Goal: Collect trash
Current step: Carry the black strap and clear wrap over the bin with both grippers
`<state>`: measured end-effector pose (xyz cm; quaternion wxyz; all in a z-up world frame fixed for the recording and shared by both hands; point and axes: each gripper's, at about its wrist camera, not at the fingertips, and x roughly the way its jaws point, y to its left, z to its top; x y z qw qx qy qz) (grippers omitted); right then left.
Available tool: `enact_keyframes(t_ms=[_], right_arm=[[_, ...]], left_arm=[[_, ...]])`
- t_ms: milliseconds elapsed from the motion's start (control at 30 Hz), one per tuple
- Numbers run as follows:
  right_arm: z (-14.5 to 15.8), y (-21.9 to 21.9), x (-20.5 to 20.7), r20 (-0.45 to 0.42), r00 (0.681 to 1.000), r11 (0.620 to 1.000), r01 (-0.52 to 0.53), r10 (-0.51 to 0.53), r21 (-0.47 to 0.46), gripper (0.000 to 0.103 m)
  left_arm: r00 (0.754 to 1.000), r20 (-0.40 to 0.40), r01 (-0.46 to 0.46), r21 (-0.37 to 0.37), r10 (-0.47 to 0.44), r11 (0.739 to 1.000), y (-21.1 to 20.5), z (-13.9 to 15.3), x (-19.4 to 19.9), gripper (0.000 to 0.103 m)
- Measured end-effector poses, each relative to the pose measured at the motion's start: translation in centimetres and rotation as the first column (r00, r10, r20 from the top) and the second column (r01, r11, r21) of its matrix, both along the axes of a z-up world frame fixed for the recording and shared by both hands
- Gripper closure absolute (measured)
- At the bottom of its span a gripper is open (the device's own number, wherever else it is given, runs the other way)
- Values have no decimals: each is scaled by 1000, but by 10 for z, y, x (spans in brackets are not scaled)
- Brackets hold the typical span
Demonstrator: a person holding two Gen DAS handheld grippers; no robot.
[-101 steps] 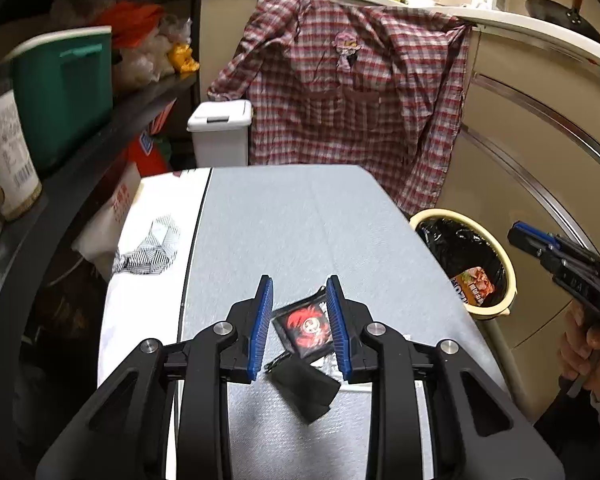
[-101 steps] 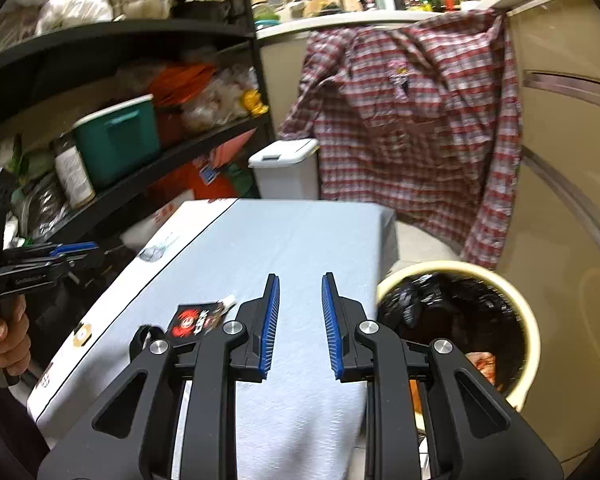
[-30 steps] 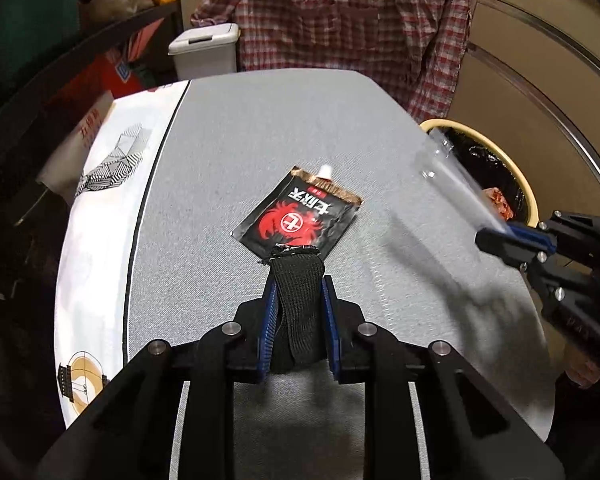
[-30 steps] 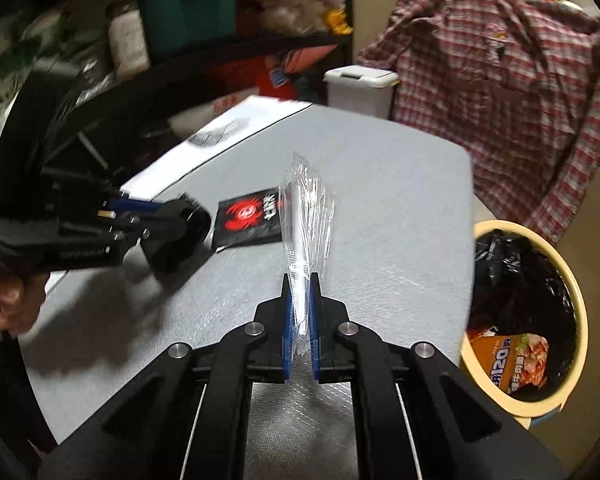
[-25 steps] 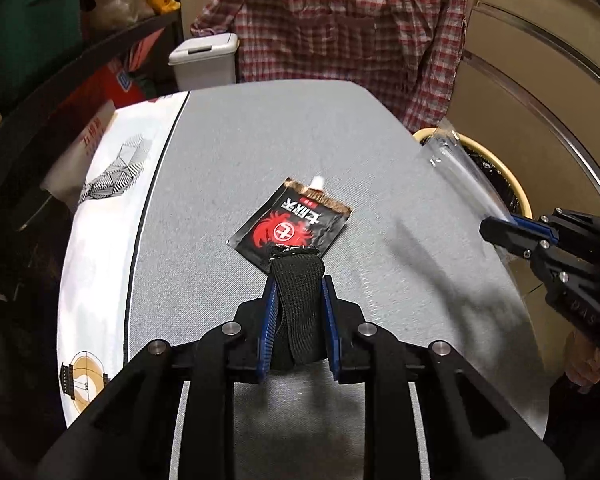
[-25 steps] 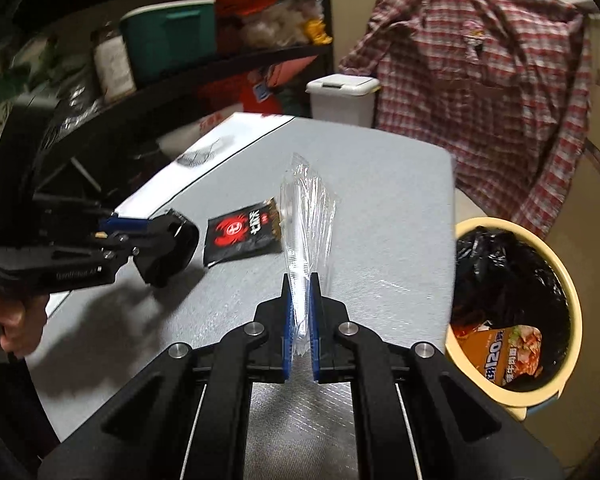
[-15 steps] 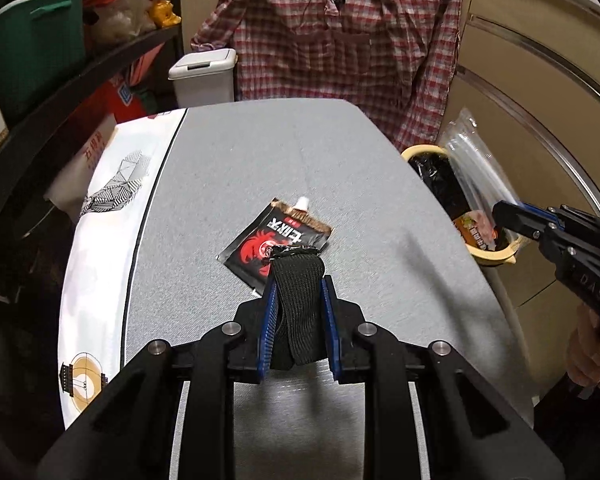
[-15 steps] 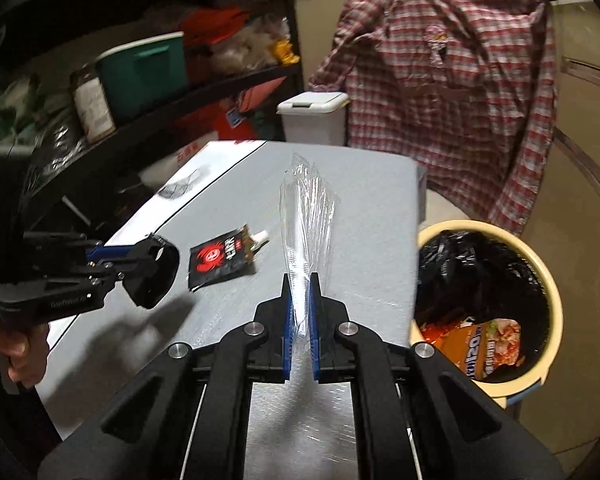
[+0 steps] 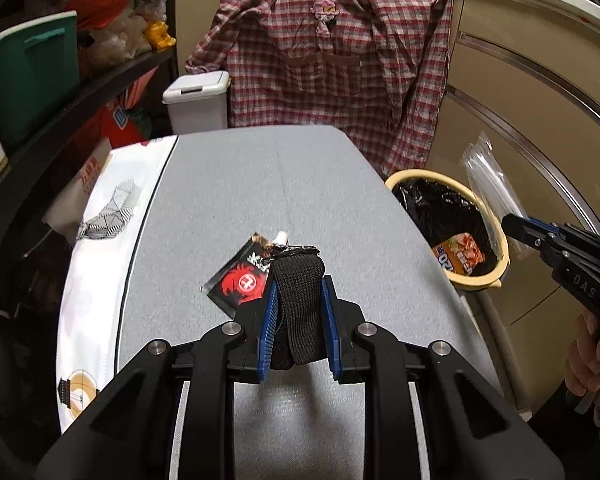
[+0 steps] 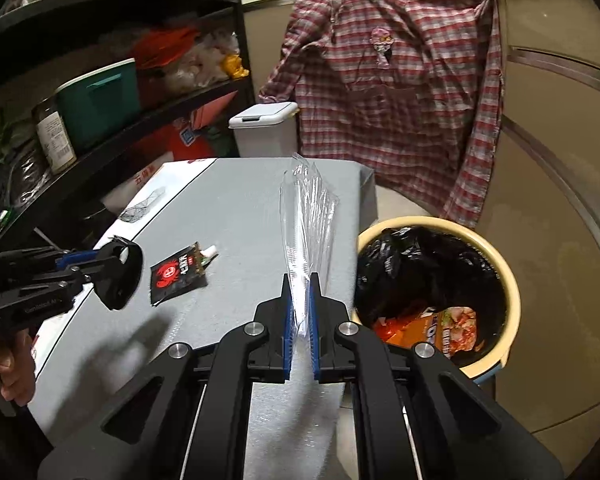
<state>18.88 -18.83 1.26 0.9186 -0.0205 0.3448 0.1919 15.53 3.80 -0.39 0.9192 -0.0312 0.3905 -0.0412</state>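
Clear plastic wrapper (image 10: 308,216): clenched in right gripper (image 10: 299,316), now carried off the grey table (image 9: 268,184) toward yellow black-lined bin (image 10: 496,264); drop pending. Black elastic band (image 9: 298,300): clamped by left gripper (image 9: 298,324), lifted above red-black sauce pouch (image 9: 240,278), uncollected on table.

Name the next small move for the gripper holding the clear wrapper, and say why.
Probably carry the right gripper a little further right, over the yellow trash bin, then open. Its jaws are shut on the clear plastic wrapper, which in the right wrist view stands over the grey table edge, left of the bin's mouth. Releasing now risks it landing on the table.
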Motion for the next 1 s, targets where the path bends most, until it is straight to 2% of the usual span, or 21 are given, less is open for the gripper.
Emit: enact_keyframes(t_ms=[433, 667, 1000], right_arm=[[6, -18, 11, 6, 999, 998, 51, -51, 25, 96], [11, -28, 15, 15, 997, 996, 73, -74, 41, 96], [17, -42, 22, 28, 994, 993, 103, -105, 59, 96]], left_arm=[[996, 84, -18, 12, 17, 1000, -8, 25, 5, 82], [995, 100, -3, 31, 0, 1000, -20, 29, 8, 82], [994, 107, 18, 5, -19, 1000, -44, 28, 6, 82]])
